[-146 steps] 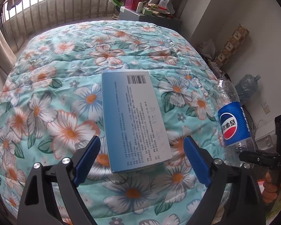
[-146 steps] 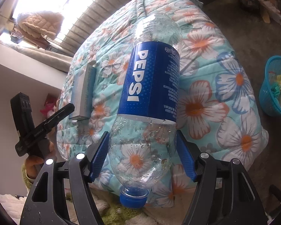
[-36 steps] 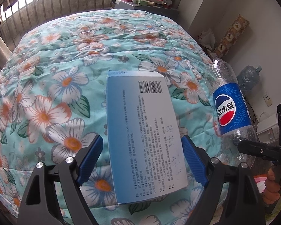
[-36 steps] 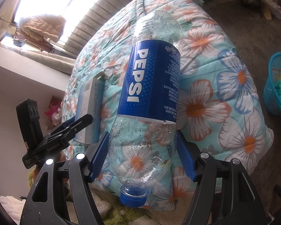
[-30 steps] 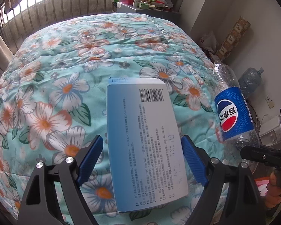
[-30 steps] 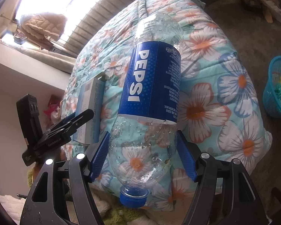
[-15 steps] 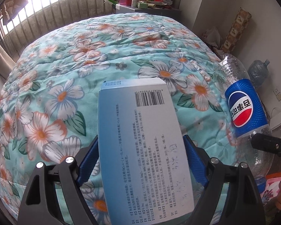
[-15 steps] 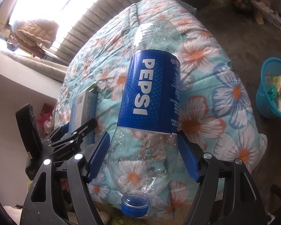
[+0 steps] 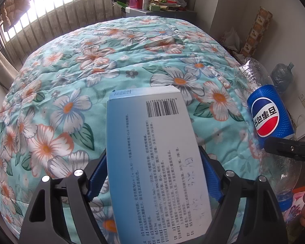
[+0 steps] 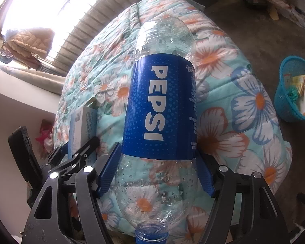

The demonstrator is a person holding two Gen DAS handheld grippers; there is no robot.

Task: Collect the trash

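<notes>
left gripper [image 9: 153,174]: clamped on the blue-white box [image 9: 154,154], lifted over the bed's [image 9: 75,65] near edge
right gripper [image 10: 155,172]: squeezing the Pepsi bottle [image 10: 161,109], cap toward camera
progress: both picked up, neither binned yet, teal basket [image 10: 284,109] waits on the floor off the bed's corner
writing: "PEPSI" label, barcode plus small Chinese print
</notes>
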